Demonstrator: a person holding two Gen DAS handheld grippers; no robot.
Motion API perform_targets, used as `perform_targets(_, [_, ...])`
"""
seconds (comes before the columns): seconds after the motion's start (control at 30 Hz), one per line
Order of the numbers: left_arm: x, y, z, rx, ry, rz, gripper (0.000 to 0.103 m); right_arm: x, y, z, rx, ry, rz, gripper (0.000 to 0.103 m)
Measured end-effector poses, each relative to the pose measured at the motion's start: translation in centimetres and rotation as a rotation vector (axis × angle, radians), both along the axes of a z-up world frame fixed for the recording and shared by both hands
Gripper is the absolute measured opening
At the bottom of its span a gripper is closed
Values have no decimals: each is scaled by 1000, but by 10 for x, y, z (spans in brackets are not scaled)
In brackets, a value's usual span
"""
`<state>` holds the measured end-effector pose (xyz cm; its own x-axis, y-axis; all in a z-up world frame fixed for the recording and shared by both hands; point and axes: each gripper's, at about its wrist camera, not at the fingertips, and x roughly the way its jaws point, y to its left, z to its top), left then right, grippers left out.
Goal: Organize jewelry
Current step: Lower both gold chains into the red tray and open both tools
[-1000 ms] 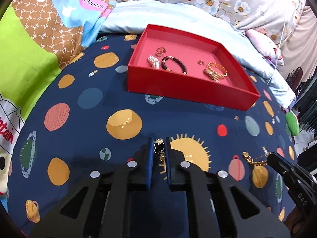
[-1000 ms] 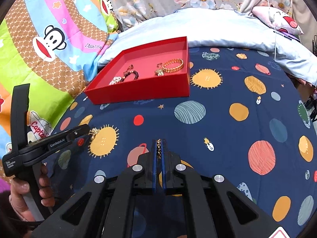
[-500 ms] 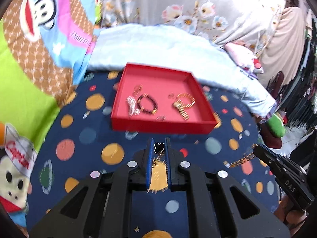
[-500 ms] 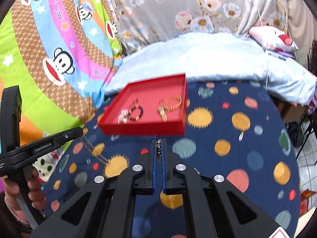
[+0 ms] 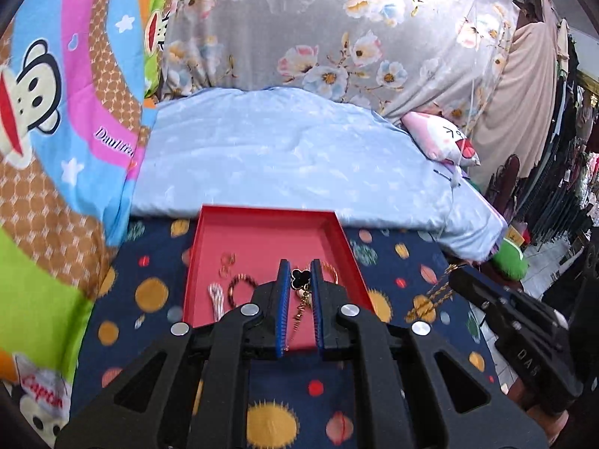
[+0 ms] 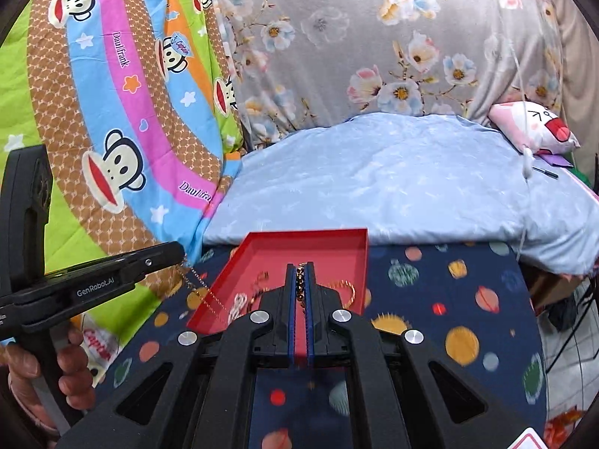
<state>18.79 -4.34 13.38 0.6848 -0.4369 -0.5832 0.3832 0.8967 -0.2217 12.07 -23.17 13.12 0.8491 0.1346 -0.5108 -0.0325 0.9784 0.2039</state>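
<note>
My left gripper (image 5: 299,262) is shut on a black clover pendant (image 5: 300,278), and its thin gold chain (image 5: 299,314) dangles between the fingers. My right gripper (image 6: 299,265) is shut on a thicker gold chain (image 6: 299,284). Both hang in the air above the near edge of the red tray (image 5: 262,217). The tray holds a dark bead bracelet (image 5: 239,288), a white piece (image 5: 216,295), small rings (image 5: 226,260) and a gold bangle (image 6: 346,288). The right gripper (image 5: 453,273) shows at the right of the left wrist view with its chain (image 5: 430,295) hanging. I cannot tell whether the two chains join.
The tray lies on a navy planet-print sheet (image 5: 157,292). Behind it is a light blue quilt (image 5: 292,157), with a monkey-print blanket (image 6: 123,112) to the left and a pink plush pillow (image 6: 535,131) to the right. A hand (image 6: 71,366) grips the left gripper (image 6: 181,252) handle.
Both grippers have lifted off the sheet with their jewellery and tilted up. The tray now sits lower in both views, partly behind the fingers.
</note>
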Motion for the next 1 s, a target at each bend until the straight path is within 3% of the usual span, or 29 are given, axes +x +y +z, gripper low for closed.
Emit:
perform_targets(0.37, [72, -18, -24, 23, 48, 27, 10, 74, 5, -43, 9, 107, 21, 3])
perform_targets(0.87, [106, -37, -62, 49, 95, 23, 10, 99, 1, -86, 22, 192, 20, 4])
perform_targets(0.93, [109, -36, -63, 42, 95, 43, 16, 99, 0, -87, 26, 182, 13, 7])
perform_targets(1.0, [110, -34, -62, 33, 90, 58, 39, 97, -2, -86, 27, 171, 4, 13])
